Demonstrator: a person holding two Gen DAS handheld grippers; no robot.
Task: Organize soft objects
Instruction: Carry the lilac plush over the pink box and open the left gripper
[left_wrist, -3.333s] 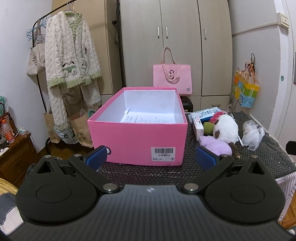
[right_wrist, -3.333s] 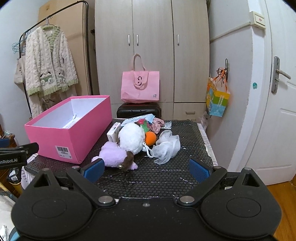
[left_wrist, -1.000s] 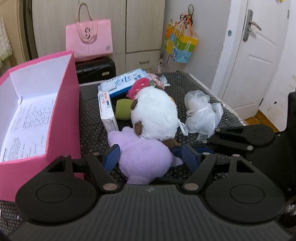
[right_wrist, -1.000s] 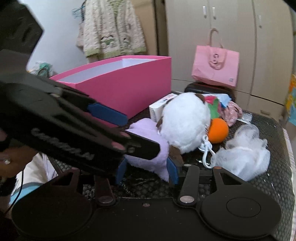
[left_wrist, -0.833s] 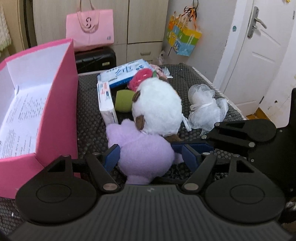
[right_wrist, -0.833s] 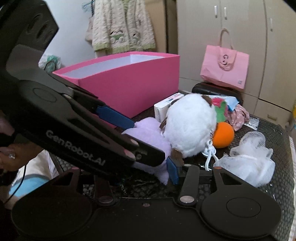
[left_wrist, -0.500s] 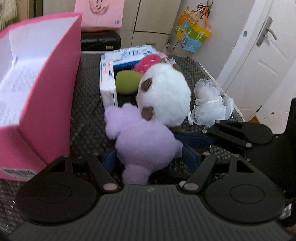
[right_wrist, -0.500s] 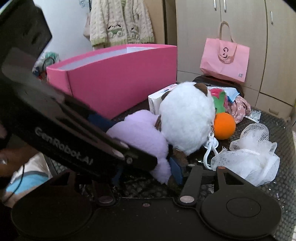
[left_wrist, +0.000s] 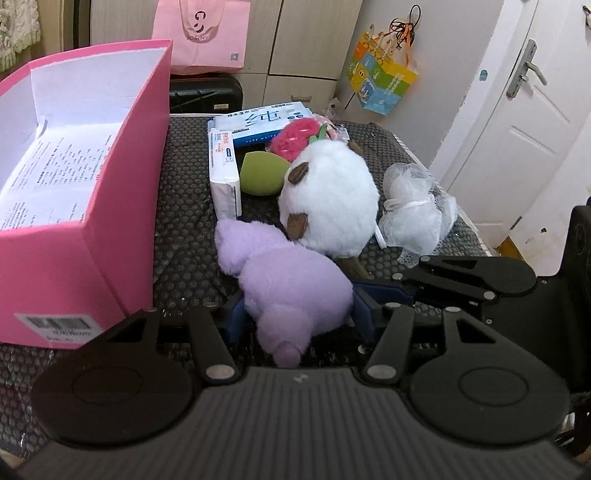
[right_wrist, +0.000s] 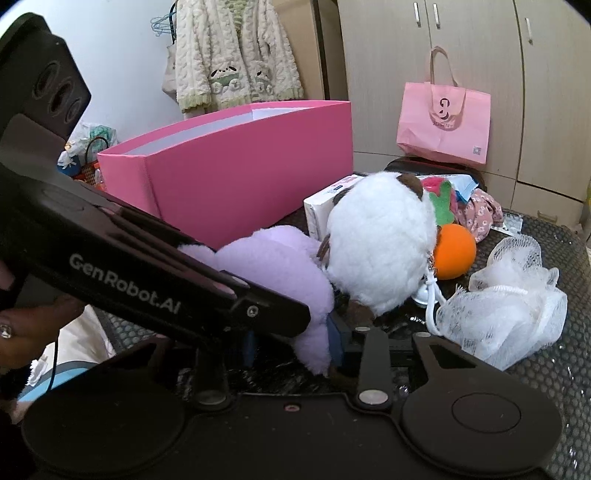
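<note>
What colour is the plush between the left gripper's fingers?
Pale lilac purple plush, shows best in the left wrist view.

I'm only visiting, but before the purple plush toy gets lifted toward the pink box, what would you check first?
1. Left hand-held gripper around the purple plush toy: ok, jaws closing on it.
2. Right hand-held gripper on the same toy: ok, also closing.
3. White plush toy clear of the purple one: not ok, they touch.
4. Pink box open: ok.
5. Room inside the box: ok, only a paper sheet visible.
6. Grip firm enough: cannot tell.
</note>
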